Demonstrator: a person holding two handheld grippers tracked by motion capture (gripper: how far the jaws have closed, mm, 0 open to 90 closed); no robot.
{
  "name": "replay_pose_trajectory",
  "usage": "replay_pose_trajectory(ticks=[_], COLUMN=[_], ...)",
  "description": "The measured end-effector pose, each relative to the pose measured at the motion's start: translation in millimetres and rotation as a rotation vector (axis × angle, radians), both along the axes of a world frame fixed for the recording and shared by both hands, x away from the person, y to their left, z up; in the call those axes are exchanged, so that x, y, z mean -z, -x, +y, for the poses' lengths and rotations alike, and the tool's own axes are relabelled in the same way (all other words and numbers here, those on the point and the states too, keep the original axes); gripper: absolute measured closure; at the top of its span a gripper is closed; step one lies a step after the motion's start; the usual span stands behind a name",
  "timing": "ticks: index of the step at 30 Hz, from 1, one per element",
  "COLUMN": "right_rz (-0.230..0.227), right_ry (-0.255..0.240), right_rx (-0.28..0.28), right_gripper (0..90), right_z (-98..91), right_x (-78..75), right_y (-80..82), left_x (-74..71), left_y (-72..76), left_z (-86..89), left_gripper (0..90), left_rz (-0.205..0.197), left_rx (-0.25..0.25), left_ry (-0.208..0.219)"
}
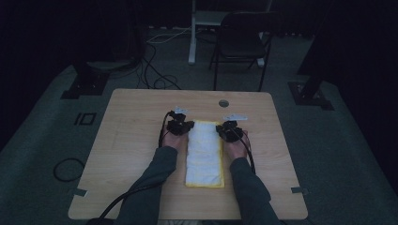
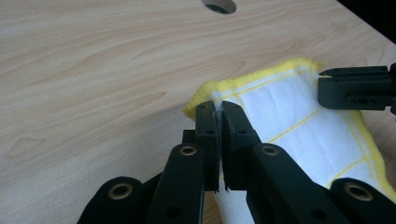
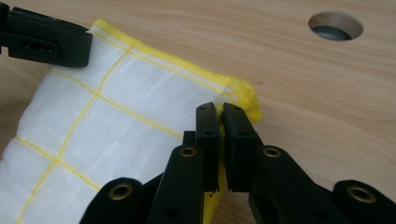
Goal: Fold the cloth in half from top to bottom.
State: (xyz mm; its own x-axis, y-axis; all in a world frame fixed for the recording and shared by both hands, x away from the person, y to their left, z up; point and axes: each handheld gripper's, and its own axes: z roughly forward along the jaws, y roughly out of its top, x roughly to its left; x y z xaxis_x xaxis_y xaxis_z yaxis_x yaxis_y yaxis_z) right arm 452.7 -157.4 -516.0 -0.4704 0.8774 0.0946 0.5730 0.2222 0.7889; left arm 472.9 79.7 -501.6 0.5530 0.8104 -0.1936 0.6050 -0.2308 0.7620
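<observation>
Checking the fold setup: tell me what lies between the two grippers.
The cloth's far edge spans from left gripper to right gripper, seen in the high view.

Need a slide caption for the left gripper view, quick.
Left gripper shut on the far left corner of the yellow-edged white cloth on the wooden table.

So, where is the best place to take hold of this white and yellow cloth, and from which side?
Grip the cloth at its two far corners, coming from the near side along its long edges. It lies flat and folded, and only its hemmed corners offer an edge. Both grippers, left gripper and right gripper, pinch there.
</observation>
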Motion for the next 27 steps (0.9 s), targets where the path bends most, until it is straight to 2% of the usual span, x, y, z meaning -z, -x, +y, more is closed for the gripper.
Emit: replay_pose_trajectory(ticks=[4,14,27], right_rz=[-0.027,-0.076,-0.154], right_ry=[-0.008,-0.011,-0.013], right_rx=[-0.006,-0.023,-0.066], right_gripper=[86.3,86.3,86.3], right_z=[-1.8,-7.7,-7.4], right_x=[-6.1,-16.9,-31.3], right_y=[1.8,12.7,39.4], left_x=[-7.5,-25.2,-32.7], left_y=[2.6,17.6,42.2], left_z=[0.5,-0.4,10.2], left_gripper=[87.2,87.1,87.1], left_rz=[-0.016,-0.073,-0.109], left_rx=[-0.003,0.028,0.055], left_ry=[0.016,0.042,0.063])
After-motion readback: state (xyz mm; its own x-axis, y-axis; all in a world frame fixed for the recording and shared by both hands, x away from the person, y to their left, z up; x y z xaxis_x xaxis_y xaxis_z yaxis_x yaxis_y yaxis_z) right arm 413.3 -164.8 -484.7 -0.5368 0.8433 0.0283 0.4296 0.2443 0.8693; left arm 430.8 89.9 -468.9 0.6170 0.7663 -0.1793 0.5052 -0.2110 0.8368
